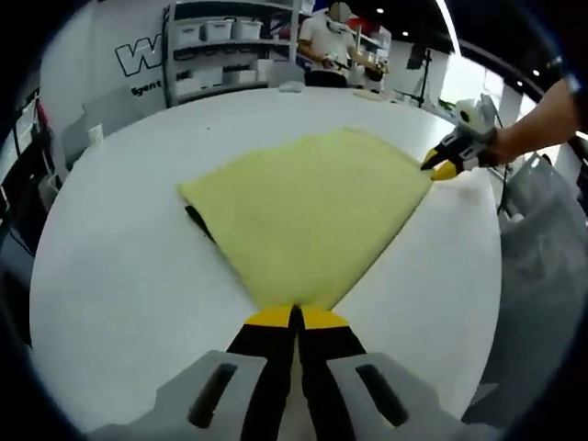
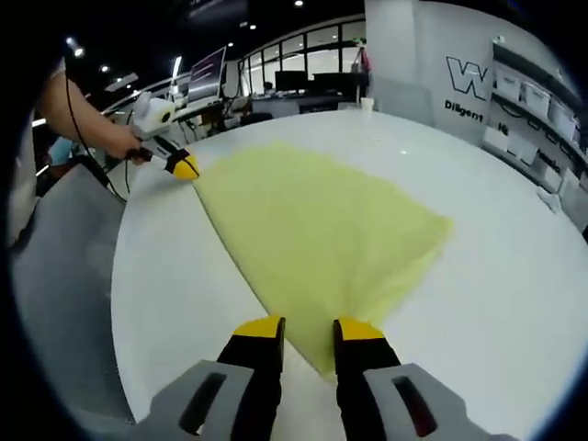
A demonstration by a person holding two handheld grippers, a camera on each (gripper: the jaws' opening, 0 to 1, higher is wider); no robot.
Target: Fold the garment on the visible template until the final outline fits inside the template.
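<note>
A fold is in hand: the yellow garment (image 1: 308,207) lies spread on the white bench (image 1: 119,266), stretched flat between two corners, one at each claw. In the left gripper view, the left claw (image 1: 296,319) has its jaws pressed together on the near corner of the cloth, clenched on it. In the right gripper view, the right claw (image 2: 308,329) has its jaws parted with a clear gap, and the cloth's near point lies between and just under them; whether they actually pinch it I cannot tell. A dark strip (image 1: 197,220), probably the template, peeks from under the garment's edge ahead and to the left of the left claw. The next move likely calls for lifting both corners together and carrying them across.
</note>
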